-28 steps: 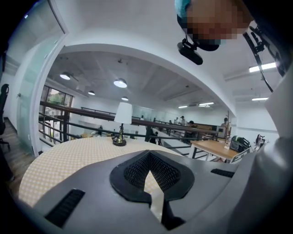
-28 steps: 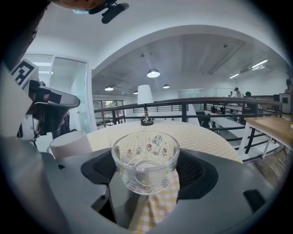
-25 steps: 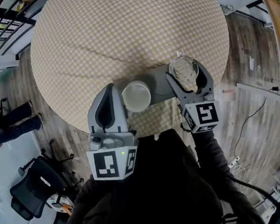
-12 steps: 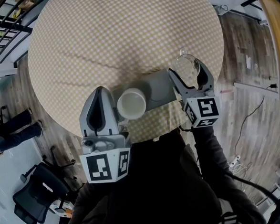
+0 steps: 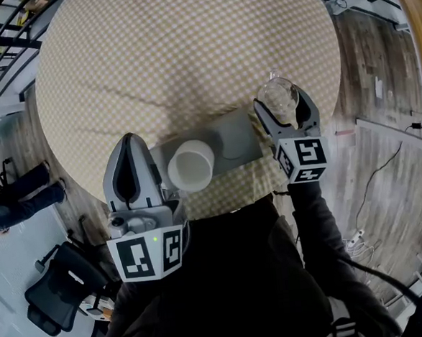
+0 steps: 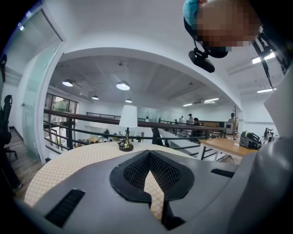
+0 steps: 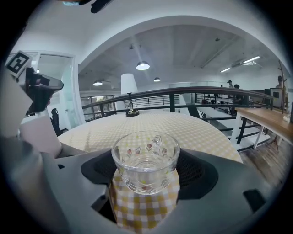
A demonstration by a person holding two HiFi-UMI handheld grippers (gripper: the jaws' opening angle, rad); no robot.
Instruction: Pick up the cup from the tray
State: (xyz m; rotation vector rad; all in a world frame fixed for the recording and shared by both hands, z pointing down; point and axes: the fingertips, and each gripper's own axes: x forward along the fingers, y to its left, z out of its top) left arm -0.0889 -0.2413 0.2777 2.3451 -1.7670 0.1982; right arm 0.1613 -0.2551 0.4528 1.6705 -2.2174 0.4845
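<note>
While the L gripper (image 5: 128, 141) hangs w/ jaws closed on nothing, a white cup (image 5: 191, 165) sits on the grey tray's (image 5: 234, 137) left end. The R gripper (image 5: 282, 109) clamps the glass cup (image 5: 278, 97), held just right of the tray, over the checked table (image 5: 188, 50).

A tray (image 5: 232, 135) lay on the tabletop (image 5: 188, 50), a white cup (image 5: 191, 165) on its left end. Just right of the tray, the right tool (image 5: 280, 100) held a glass cup (image 5: 277, 93).
</note>
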